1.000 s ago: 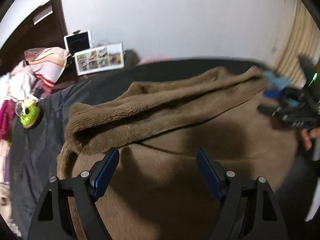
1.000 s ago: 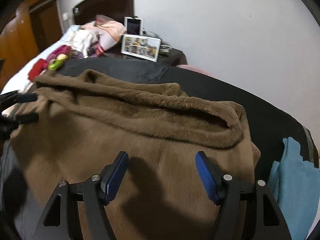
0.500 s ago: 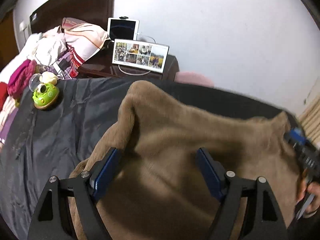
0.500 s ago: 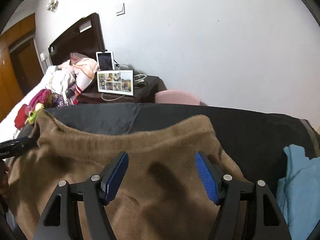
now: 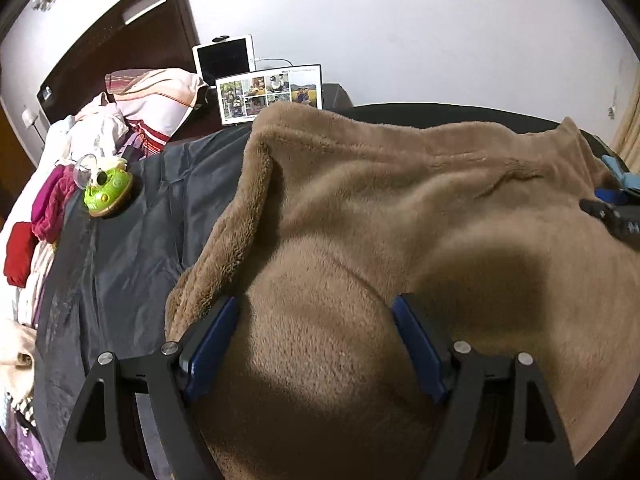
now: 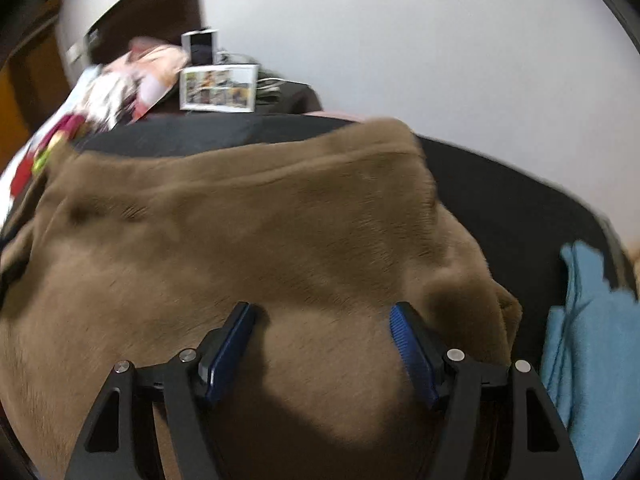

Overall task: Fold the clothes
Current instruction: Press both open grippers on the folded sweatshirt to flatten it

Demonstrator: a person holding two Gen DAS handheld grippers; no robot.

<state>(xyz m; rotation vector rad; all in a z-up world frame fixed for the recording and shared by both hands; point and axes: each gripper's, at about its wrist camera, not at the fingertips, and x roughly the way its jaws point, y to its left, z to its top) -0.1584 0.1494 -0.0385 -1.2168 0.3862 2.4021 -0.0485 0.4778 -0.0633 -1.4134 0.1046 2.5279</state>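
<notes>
A brown fleece garment [image 5: 400,208] lies spread over a dark sheet [image 5: 132,248], its long axis running side to side across both wrist views. Its far hem reaches almost to the sheet's far edge. In the left wrist view its left edge is rolled into a thick, fuzzy ridge running from the far edge down toward the near left pad.

The left gripper [image 5: 316,312] stands with its jaws wide apart. The blue pads [image 5: 212,340] sit against the plush cloth, which bulges up between them; whether they pinch it cannot be told. The right gripper [image 6: 324,316] is likewise wide, with fleece filling the gap between its ribbed blue pads [image 6: 408,344], and its grip is equally unclear.

A green plastic toy [image 5: 106,192] sits on the sheet toward its far left corner, well apart from the garment. Beyond it are piled bedclothes [image 5: 152,100] against a dark wooden headboard [image 5: 120,40]. A framed photo collage [image 5: 272,92] and a tablet [image 5: 224,58] stand behind the far edge.

In the right wrist view, a light blue cloth [image 6: 588,352] lies at the sheet's right edge, just beside the fleece. That view is blurred.
</notes>
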